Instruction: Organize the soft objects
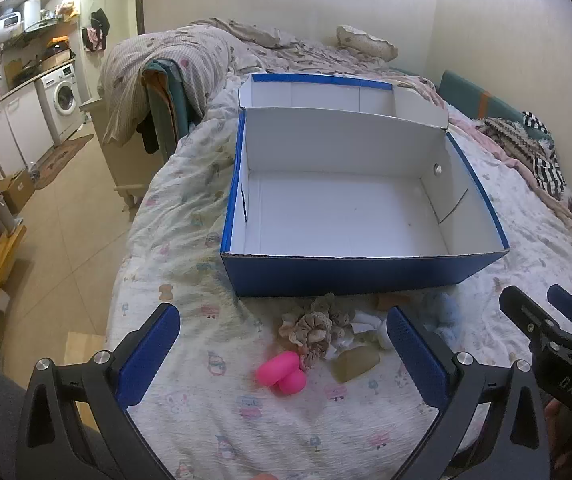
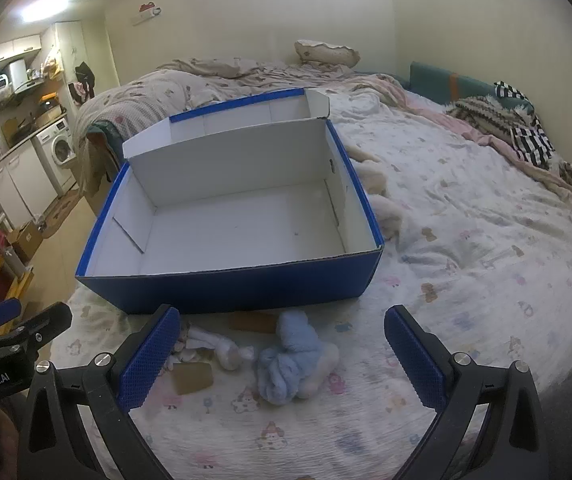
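A bed with a pale printed quilt fills the room. On it sits a blue box with white insides, lid folded back at twelve o'clock, nothing in it. So the sorting looks barely begun; every soft thing seems left to go in. Just in front of the box, at six o'clock, lies a small pile: a blue fluffy cloth, a beige scrunchie, a white sock, a tan sponge and a pink toy. The left tool and the right tool both hover over the pile, spread wide, holding nothing.
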